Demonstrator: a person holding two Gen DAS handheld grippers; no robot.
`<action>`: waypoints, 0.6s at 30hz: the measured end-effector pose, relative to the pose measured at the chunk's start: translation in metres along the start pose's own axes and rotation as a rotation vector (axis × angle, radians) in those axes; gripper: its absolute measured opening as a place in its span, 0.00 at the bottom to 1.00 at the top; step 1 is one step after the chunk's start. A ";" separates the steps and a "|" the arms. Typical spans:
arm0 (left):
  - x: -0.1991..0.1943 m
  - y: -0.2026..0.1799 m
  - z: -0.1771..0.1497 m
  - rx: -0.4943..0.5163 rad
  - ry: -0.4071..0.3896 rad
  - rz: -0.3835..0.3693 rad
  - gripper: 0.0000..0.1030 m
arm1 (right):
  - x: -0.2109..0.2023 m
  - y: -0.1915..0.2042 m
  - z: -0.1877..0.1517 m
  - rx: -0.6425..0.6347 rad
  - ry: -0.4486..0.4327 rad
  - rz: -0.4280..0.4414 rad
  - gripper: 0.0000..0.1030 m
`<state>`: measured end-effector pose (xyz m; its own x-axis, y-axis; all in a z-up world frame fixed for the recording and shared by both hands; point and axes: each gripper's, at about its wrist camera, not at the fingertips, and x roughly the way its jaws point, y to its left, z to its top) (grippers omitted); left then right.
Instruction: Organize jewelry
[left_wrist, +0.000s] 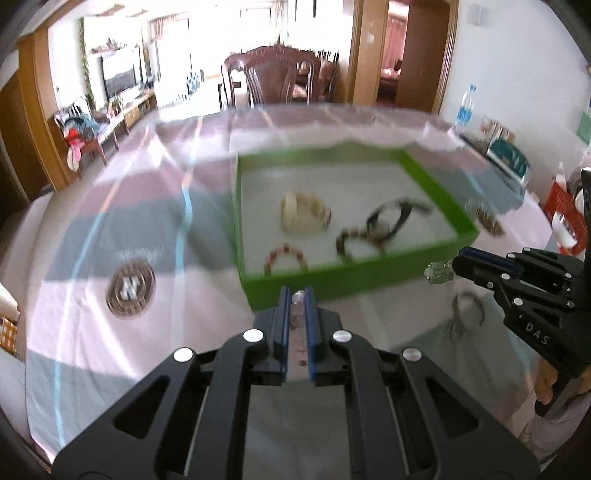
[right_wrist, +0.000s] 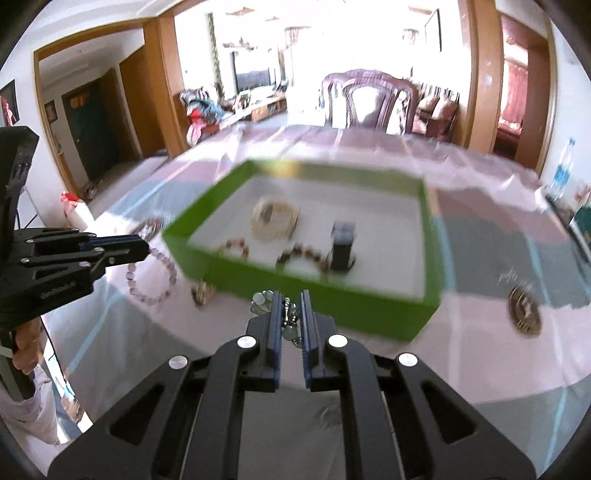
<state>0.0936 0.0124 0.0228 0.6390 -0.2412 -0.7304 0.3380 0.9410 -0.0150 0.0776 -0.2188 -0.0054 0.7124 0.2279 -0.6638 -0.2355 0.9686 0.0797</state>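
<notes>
Now, scene: two hand-held tongs are hanging over a tabletop (left_wrist: 74, 350) covered in a pink, grey and white patterned cloth; both views are motion-blurred.
left tongs (left_wrist: 298, 295): jaws are standing narrow, pinching a pale lilac translucent bead bracelet (right_wrist: 151, 275); in the right wrist view its loop is dangling under the tips, clear of the cloth.
right tongs (right_wrist: 289, 295): jaws are standing narrow too, gripping a small silver-and-pale-green beaded piece (right_wrist: 286, 317); beads are poking out on the left side of the tips, too blurred to tell more.
key relation: shallow green cardboard box with white floor (left_wrist: 351, 278) is lying straight ahead of both tongs, its near wall just beyond the tips, long axis running across the views; I judge neither hand clearly nearer.
box contents: a cream coiled bracelet (left_wrist: 304, 218), a reddish bead bracelet (left_wrist: 284, 256), a dark brown bead bracelet (left_wrist: 356, 242), a black strap item (left_wrist: 391, 218).
still outside: a thin metal ring-like piece (left_wrist: 467, 310) and a small brown clump (right_wrist: 203, 291) are lying on the cloth near the box.
next move, judged: carrying both pieces forward over the near wall.
</notes>
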 end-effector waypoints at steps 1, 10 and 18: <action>-0.005 -0.002 0.010 0.009 -0.028 0.003 0.08 | -0.003 -0.002 0.008 0.000 -0.019 -0.009 0.09; 0.026 -0.002 0.059 -0.028 -0.039 0.016 0.08 | 0.030 0.001 0.056 -0.016 -0.027 0.000 0.09; 0.077 0.011 0.058 -0.066 0.048 0.027 0.08 | 0.089 0.014 0.058 -0.032 0.090 0.006 0.09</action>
<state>0.1870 -0.0093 0.0064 0.6129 -0.2050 -0.7631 0.2737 0.9610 -0.0383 0.1762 -0.1787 -0.0205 0.6492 0.2224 -0.7274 -0.2613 0.9633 0.0613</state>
